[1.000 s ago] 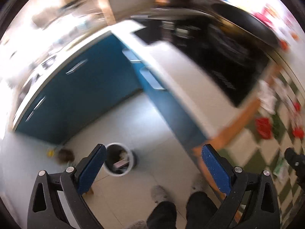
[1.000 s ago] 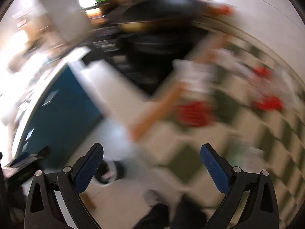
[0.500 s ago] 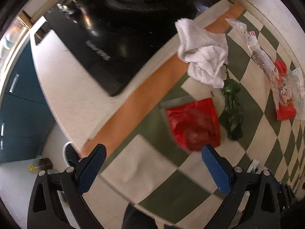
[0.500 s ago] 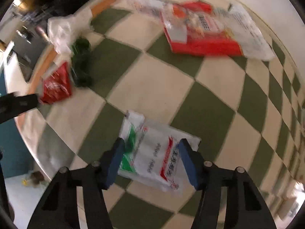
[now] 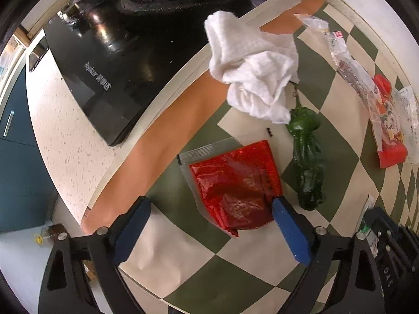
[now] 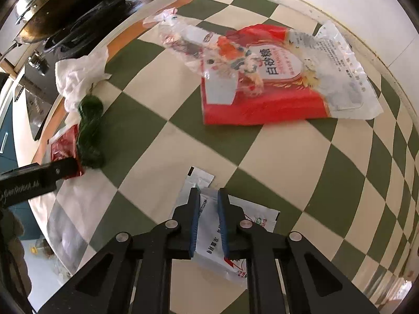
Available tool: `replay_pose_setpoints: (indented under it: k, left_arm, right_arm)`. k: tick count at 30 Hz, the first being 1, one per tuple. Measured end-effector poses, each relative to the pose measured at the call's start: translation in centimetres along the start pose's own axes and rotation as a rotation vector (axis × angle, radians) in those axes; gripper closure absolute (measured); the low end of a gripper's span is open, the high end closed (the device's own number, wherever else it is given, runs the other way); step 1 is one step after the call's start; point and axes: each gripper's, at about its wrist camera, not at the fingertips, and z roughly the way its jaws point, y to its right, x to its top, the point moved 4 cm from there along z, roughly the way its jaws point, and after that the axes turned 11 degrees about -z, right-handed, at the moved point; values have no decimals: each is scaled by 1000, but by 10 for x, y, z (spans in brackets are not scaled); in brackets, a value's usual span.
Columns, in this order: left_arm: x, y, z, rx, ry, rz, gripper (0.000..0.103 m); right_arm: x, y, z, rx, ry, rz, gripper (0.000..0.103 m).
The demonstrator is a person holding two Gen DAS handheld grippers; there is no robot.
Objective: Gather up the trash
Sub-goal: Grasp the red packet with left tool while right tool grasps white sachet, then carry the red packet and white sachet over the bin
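A red foil packet (image 5: pixel 233 185) lies flat on the green-and-cream checkered mat (image 5: pixel 209 282). My left gripper (image 5: pixel 212 217) points down over it with its jaws closing. The packet lies between them, its right edge at the right pad (image 5: pixel 288 225), and the left pad stands clear. In the right wrist view, my right gripper (image 6: pixel 208 209) is closing on a raised fold of a white printed packet (image 6: pixel 259 219) on the mat, both pads against it.
A crumpled white cloth (image 5: pixel 254 70) and a dark green pepper (image 5: pixel 306 162) lie just beyond the red packet. A large red-and-white sugar bag (image 6: pixel 275 78) lies farther back. A black cooktop (image 5: pixel 104 65) with a pan (image 6: pixel 65 7) borders the mat. Floor lies below the counter edge.
Both views swung from the floor and blue cabinets down onto the checkered mat. The right jaws went from wide apart to pinching the white packet. The left gripper came down over the red packet.
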Motion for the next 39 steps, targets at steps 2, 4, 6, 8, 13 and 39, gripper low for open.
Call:
replay_pose_setpoints:
  k: [2, 4, 6, 8, 13, 39]
  left_arm:
    - [-3, 2, -5, -2, 6, 5, 13]
    - [-4, 5, -8, -4, 8, 4, 13]
    - [-3, 3, -9, -7, 7, 3, 13]
    - [-2, 7, -10, -10, 5, 2, 13]
    - [0, 2, -6, -16, 3, -1, 13]
    - [6, -7, -27, -150, -21, -101, 103]
  right_arm:
    - [4, -2, -1, -12, 2, -10, 89]
    - [4, -7, -2, -23, 8, -18, 89]
    - [12, -12, 4, -33, 16, -24, 90]
    - [17, -9, 7, -36, 20, -25, 90]
    - [4, -13, -5, -41, 26, -21, 91]
    - [0, -2, -11, 44, 70, 68, 100]
